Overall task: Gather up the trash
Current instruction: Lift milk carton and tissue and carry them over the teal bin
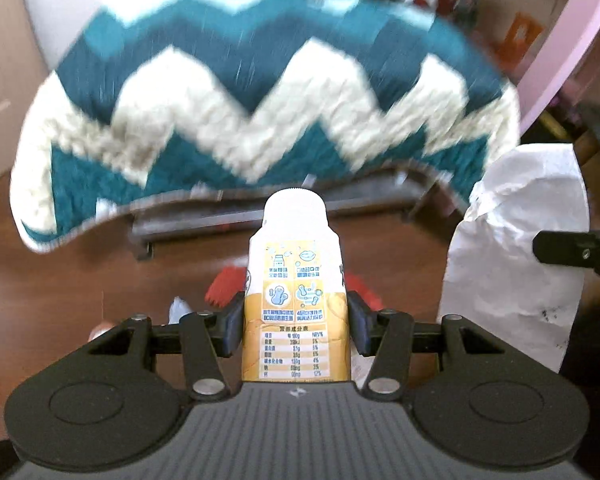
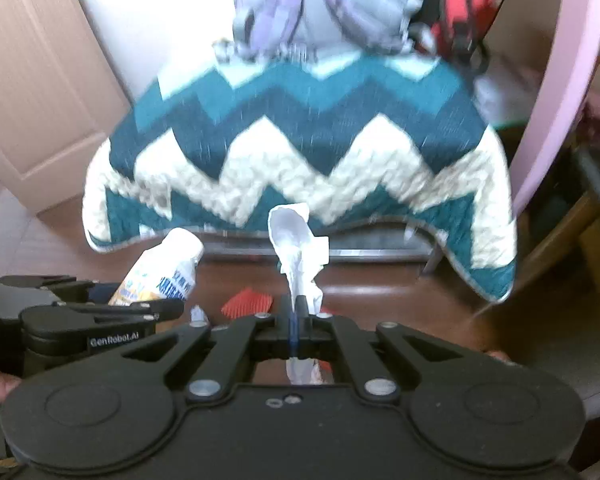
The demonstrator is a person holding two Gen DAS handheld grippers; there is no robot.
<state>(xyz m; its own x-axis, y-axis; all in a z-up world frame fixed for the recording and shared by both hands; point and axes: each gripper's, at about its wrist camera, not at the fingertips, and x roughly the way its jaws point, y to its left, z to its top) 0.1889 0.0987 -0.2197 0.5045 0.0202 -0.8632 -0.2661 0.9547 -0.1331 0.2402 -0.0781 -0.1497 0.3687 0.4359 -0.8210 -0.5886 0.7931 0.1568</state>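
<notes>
The left hand-held gripper (image 1: 296, 320) pinches a small bottle (image 1: 296, 280) upright by its body; the right hand-held gripper (image 2: 296, 316), pressed together, nips crumpled paper (image 2: 298, 248). Both pieces hang above the floor (image 1: 80, 280), presumably for binning.

Surface: dark brown wooden floor (image 1: 80, 272).
Lying on it: red ridged piece (image 2: 247, 302); small white scraps (image 1: 179, 307).

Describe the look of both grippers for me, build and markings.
Both are matte black. The left gripper has flat linkage bars with silver pivot pins, round discs at each side and a grey ribbed centre plate. The right gripper has the same bars, pins and discs, with a smooth black plate. White "GenRobot.AI" lettering shows on the left one's side.
</notes>
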